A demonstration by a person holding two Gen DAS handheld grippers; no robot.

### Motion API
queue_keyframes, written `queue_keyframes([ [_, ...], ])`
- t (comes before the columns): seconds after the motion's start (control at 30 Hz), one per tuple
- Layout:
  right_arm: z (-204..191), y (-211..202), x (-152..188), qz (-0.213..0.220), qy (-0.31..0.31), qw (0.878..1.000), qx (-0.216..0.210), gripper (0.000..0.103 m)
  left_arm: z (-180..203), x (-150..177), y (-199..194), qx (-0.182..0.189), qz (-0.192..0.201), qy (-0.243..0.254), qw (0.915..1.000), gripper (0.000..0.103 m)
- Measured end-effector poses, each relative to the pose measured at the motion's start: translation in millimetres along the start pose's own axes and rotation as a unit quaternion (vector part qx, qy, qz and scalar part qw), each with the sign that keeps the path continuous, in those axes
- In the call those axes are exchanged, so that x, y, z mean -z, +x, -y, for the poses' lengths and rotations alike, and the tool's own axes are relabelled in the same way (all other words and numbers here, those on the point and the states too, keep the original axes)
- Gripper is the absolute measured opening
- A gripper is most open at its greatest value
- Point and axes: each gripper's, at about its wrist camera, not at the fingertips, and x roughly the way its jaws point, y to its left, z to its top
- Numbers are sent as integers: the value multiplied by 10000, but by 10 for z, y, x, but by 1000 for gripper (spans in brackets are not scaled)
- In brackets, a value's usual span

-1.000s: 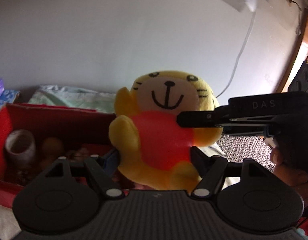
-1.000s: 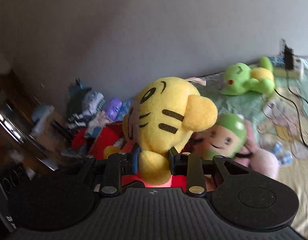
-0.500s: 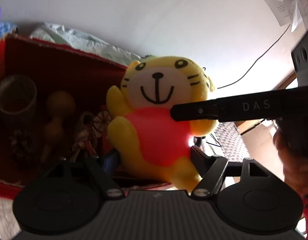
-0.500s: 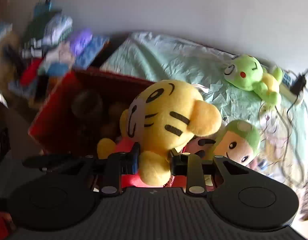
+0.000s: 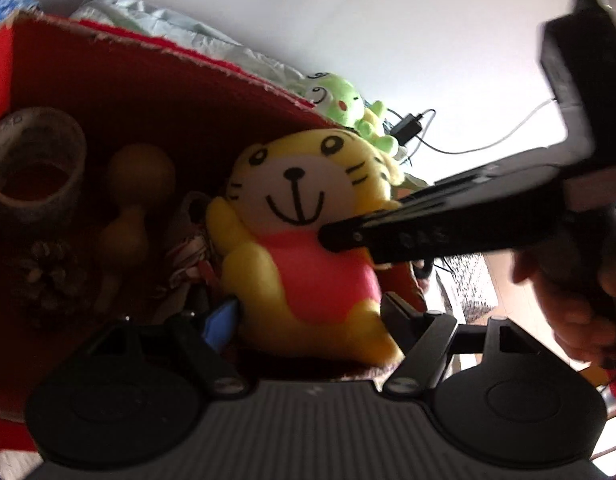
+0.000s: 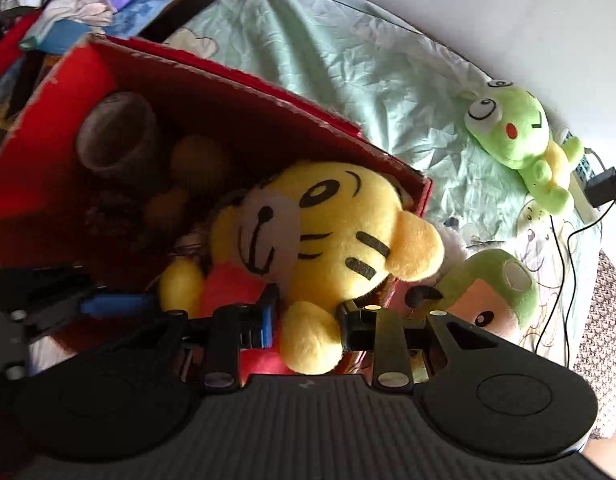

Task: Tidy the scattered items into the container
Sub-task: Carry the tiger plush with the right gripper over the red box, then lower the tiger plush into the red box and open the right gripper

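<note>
Right wrist view first: the right gripper (image 6: 308, 320) is clamped narrow on the tiger (image 6: 328, 232), its pads pinching one yellow arm, and the toy's head leans toward 12 o'clock over the near corner of the red box (image 6: 236, 76). From the left wrist view, the left gripper (image 5: 308, 320) stands about half open around the tiger's lower body; I cannot tell whether its pads (image 5: 222, 322) press the plush or only flank it (the blue pad sits just beside the leg).

Outward from there, the box already holds a tape roll (image 5: 36, 164) at 10 o'clock, a gourd (image 5: 136, 200) and a pine cone (image 5: 48, 280). A frog (image 6: 516, 140) lies on the bedsheet (image 6: 348, 52) at 2 o'clock, well apart from the box, and a green-capped doll (image 6: 492, 296) sits just beside the box at 3 o'clock.

My read: the tiger is being placed, hanging at the box mouth but not yet let go. Next would be lowering it clear of the rim, then opening both grippers; the frog and doll remain.
</note>
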Motion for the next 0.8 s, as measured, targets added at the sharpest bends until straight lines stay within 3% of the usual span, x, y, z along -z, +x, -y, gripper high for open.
queue_keyframes([
  [0.17,62,23,24,43,137,9999,-57,33,144,-89,-206,-108,88,519,9986,75],
  [0.43,208,-115,96,298,560,9973,-361,39,60,-230,-56,-91,-52,526,9986,78],
  [0.67,346,-312,231,886,1152,9879,-534,37,118,-257,-113,-169,-63,634,9978,78],
  [0.8,402,-422,381,1243,1500,9791,-585,37,203,-266,-283,-428,105,756,9962,79],
])
